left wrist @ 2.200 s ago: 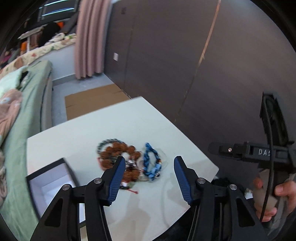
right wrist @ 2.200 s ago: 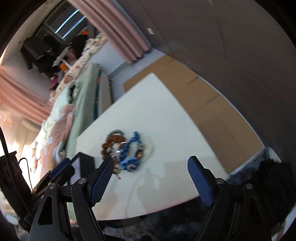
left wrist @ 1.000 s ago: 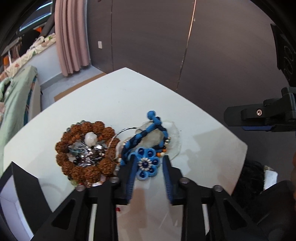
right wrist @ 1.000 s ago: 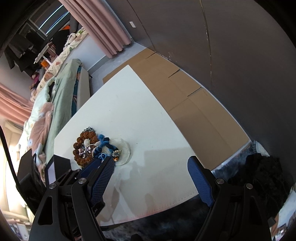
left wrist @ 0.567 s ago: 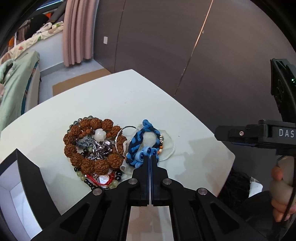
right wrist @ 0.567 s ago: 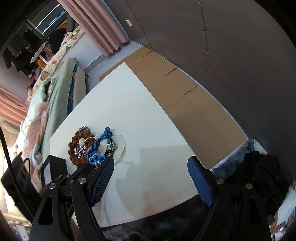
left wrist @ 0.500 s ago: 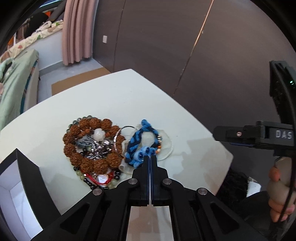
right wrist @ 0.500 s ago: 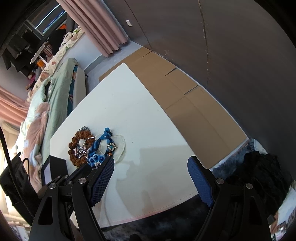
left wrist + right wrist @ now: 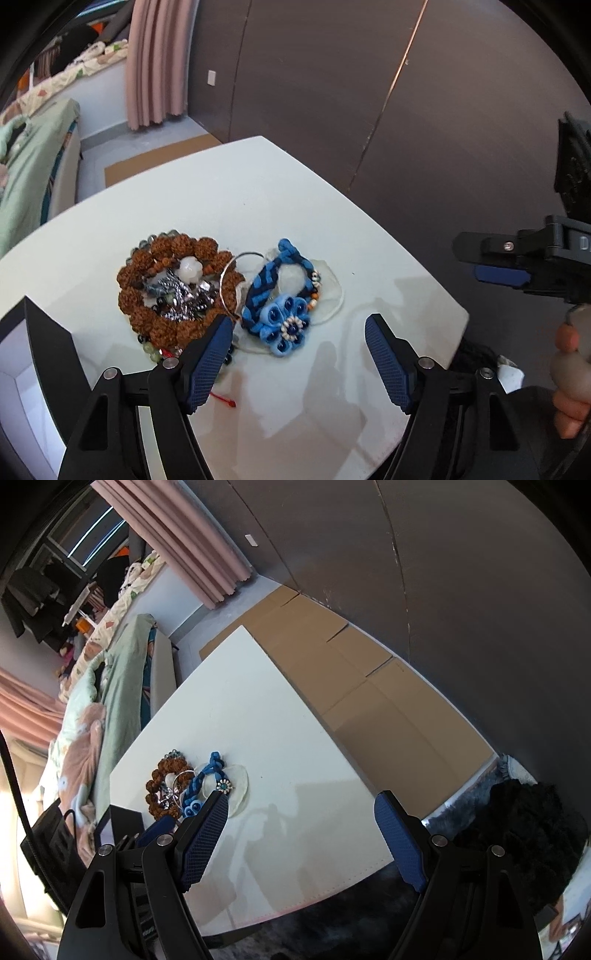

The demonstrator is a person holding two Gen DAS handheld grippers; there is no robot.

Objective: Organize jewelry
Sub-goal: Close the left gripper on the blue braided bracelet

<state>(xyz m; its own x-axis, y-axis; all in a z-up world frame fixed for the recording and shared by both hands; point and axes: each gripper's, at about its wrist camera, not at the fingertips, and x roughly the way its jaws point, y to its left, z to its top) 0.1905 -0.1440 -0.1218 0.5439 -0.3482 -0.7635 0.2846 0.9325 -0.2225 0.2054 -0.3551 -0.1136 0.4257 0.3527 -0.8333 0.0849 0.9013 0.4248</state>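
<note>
A pile of jewelry lies on the white table (image 9: 229, 192). In it are a brown bead bracelet (image 9: 162, 280), a thin silver bangle (image 9: 236, 258) and a blue braided bracelet with a flower (image 9: 284, 317) on a clear disc (image 9: 328, 295). My left gripper (image 9: 299, 332) hovers just short of the flower, its jaws opening, nothing pressed between them. In the right wrist view the same pile (image 9: 184, 782) sits left of my right gripper (image 9: 301, 805), which is open and holds nothing above bare table.
A black box with a white lining (image 9: 22, 373) stands at the table's left corner. Flattened cardboard (image 9: 354, 672) covers the floor beyond the table, by a dark wall. A bed (image 9: 92, 709) lies to the left. A hand (image 9: 572, 369) holds the right gripper's handle.
The left gripper closed at the blue flower, lifting and folding it slightly, then opened wide; the flower bracelet now lies flat on the table again. The right gripper stayed open and still.
</note>
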